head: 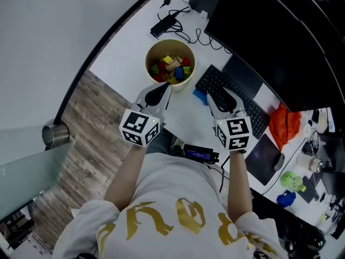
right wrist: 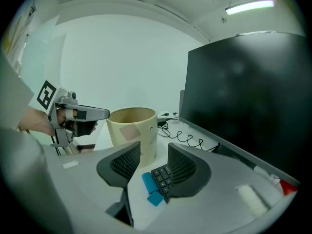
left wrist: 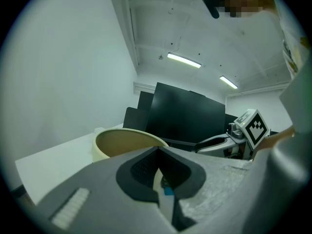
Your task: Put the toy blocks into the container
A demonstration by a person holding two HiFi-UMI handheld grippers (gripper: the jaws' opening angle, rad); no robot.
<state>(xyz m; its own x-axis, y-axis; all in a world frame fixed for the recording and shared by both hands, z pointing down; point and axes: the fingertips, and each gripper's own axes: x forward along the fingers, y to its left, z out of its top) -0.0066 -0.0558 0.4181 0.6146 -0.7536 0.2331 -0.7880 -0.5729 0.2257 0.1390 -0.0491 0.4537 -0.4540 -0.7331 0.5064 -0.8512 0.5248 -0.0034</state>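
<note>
Right tongs (right wrist: 154, 148) gape over the blue block (right wrist: 148, 184) to grab it; left tongs (left wrist: 158, 150) hang closed, empty, beside the container (left wrist: 103, 150).

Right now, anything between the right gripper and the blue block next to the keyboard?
Nothing visible. The right gripper is open with the blue block on the desk just ahead. The keyboard corner sits right beside the block and may crowd one jaw.

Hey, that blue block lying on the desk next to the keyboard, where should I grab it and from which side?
Grip the blue block across its two long sides, coming down from above with the open right claw. It lies flat, pointing roughly along the claw; the keyboard crowds its right side, so room there looks tight.
</note>
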